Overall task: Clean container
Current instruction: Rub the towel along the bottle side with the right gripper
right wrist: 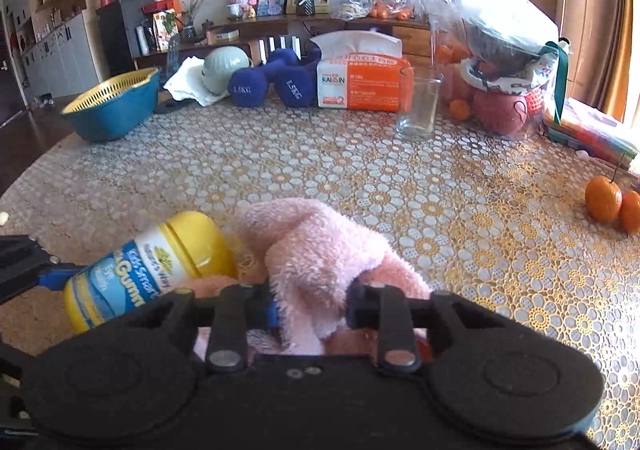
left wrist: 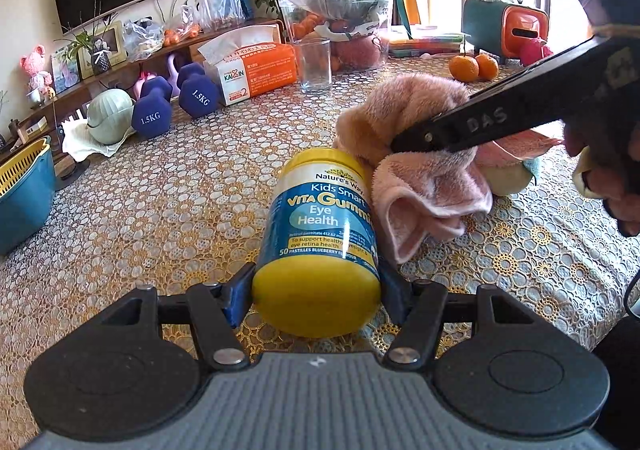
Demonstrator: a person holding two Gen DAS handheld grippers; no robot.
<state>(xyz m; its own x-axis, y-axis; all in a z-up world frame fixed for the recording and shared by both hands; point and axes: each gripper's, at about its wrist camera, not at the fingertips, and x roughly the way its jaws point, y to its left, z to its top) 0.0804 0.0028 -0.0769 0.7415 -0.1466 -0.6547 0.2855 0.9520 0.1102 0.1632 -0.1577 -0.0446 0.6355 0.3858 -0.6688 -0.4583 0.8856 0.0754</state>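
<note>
A yellow vitamin bottle point(left wrist: 320, 238) with a blue label lies tilted, its base toward the left wrist camera. My left gripper point(left wrist: 316, 290) is shut on the bottle near its base, blue pads on both sides. A fluffy pink cloth point(left wrist: 416, 153) is bunched against the bottle's right side near the cap. My right gripper point(right wrist: 310, 310) is shut on that pink cloth point(right wrist: 316, 250), which hides its fingertips. The right wrist view shows the bottle point(right wrist: 148, 270) to the left of the cloth, cap pointing away. The right gripper's black arm point(left wrist: 500, 117) crosses the left wrist view from the right.
On the lace-covered table point(left wrist: 160, 209) stand an empty glass point(left wrist: 315, 65), an orange tissue box point(left wrist: 252, 69), purple dumbbells point(left wrist: 172, 101), a teal basket point(left wrist: 24, 189) at the left edge, two oranges point(left wrist: 474, 67) and a bagged fruit container point(left wrist: 340, 9) at the back.
</note>
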